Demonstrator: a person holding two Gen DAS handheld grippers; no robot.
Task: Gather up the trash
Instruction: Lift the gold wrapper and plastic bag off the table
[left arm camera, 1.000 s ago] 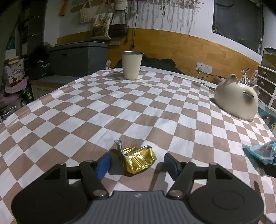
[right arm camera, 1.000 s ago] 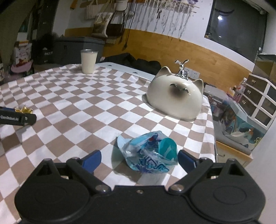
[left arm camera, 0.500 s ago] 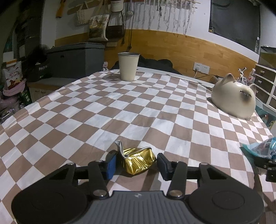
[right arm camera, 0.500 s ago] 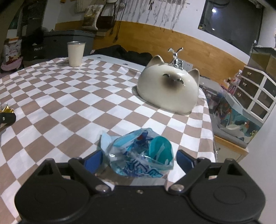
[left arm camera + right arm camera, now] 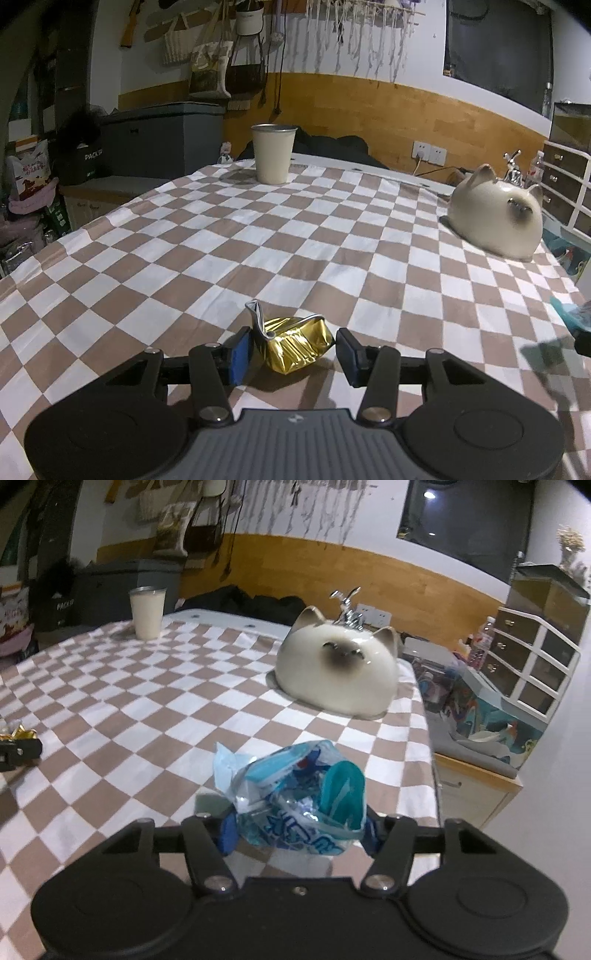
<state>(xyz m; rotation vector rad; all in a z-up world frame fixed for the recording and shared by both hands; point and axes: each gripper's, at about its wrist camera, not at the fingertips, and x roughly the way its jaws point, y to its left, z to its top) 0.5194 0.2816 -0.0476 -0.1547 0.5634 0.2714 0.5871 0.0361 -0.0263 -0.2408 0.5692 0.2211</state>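
A crumpled gold foil wrapper [image 5: 293, 345] lies on the checkered tablecloth [image 5: 295, 240] between the fingers of my left gripper [image 5: 293, 352]; the jaws have closed in until they touch its sides. A crumpled blue plastic bag [image 5: 299, 805] sits between the fingers of my right gripper [image 5: 299, 832], gripped and lifted off the cloth. The gold wrapper [image 5: 20, 733] and the left gripper's tip [image 5: 18, 751] show at the left edge of the right wrist view. The blue bag's edge [image 5: 570, 315] shows at the right of the left wrist view.
A cream cat-shaped ceramic container [image 5: 496, 221] sits at the table's right edge, also in the right wrist view [image 5: 338, 677]. A cream cup [image 5: 273, 153] stands at the far end. A grey bin [image 5: 155, 136] stands beyond the table on the left. White drawers [image 5: 532, 657] stand to the right.
Both grippers narrowed around their trash: the left closed onto the gold wrapper, the right closed onto the blue bag and raised it. Both views shifted slightly forward.
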